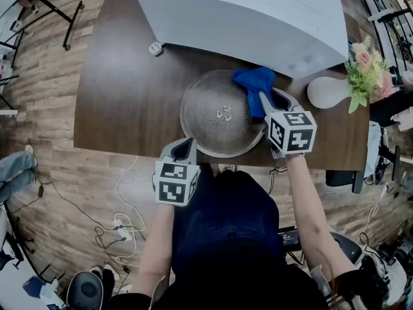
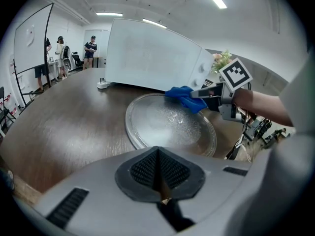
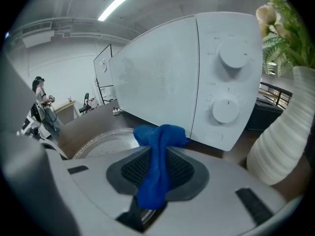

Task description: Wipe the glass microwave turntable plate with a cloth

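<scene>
The round glass turntable plate (image 1: 213,118) lies flat on the dark wooden table, near its front edge; it also shows in the left gripper view (image 2: 152,127) and the right gripper view (image 3: 101,142). My right gripper (image 1: 261,99) is shut on a blue cloth (image 1: 256,86), which bunches over the plate's far right rim (image 2: 183,96) (image 3: 158,156). My left gripper (image 1: 183,152) is shut with nothing in it, at the plate's near left rim, just off the table's front edge.
A white microwave (image 1: 251,15) stands behind the plate, its knobs (image 3: 232,55) close to the cloth. A white vase (image 1: 329,92) with flowers stands at the right. A small white plug (image 1: 155,48) lies left of the microwave. Cables run over the floor below.
</scene>
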`<action>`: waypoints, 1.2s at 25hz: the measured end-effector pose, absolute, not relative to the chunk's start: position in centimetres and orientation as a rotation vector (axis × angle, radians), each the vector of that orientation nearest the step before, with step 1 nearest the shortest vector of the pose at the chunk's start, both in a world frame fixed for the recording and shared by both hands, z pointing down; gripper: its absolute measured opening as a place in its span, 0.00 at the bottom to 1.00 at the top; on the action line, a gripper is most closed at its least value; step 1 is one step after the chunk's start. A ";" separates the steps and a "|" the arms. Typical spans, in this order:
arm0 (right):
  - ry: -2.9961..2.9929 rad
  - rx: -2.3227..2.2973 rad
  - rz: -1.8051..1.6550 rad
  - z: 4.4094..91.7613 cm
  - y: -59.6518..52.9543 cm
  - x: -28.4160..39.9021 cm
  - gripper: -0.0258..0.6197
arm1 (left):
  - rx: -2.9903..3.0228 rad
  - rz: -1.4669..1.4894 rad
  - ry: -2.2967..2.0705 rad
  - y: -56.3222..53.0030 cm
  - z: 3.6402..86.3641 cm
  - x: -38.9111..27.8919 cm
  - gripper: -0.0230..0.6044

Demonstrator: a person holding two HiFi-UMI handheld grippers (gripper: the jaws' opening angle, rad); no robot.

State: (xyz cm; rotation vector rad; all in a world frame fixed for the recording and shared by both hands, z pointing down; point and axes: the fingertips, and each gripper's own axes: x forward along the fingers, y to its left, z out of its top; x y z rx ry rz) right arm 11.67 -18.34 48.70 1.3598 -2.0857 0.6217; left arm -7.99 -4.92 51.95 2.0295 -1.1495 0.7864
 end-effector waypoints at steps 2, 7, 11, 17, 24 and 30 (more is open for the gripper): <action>-2.119 1.362 0.632 47.5 -17.9 11.4 0.16 | 2.031 0.788 -1.150 -4.9 51.9 -8.1 0.04; -2.170 1.348 0.632 45.6 -16.5 10.7 0.16 | 2.037 0.792 -1.147 -4.9 51.9 -8.0 0.04; -2.201 1.287 0.667 45.1 -14.5 9.6 0.16 | 2.040 0.798 -1.146 -4.9 52.0 -7.9 0.04; -2.228 1.163 0.749 45.3 -10.2 7.7 0.16 | 2.036 0.800 -1.150 -4.9 51.9 -7.9 0.04; -2.237 1.012 0.776 47.0 -5.1 5.1 0.16 | 2.038 0.802 -1.156 -4.9 51.9 -7.9 0.04; -2.200 0.939 0.805 49.3 -2.6 4.0 0.16 | 2.039 0.795 -1.162 -5.0 51.9 -7.9 0.04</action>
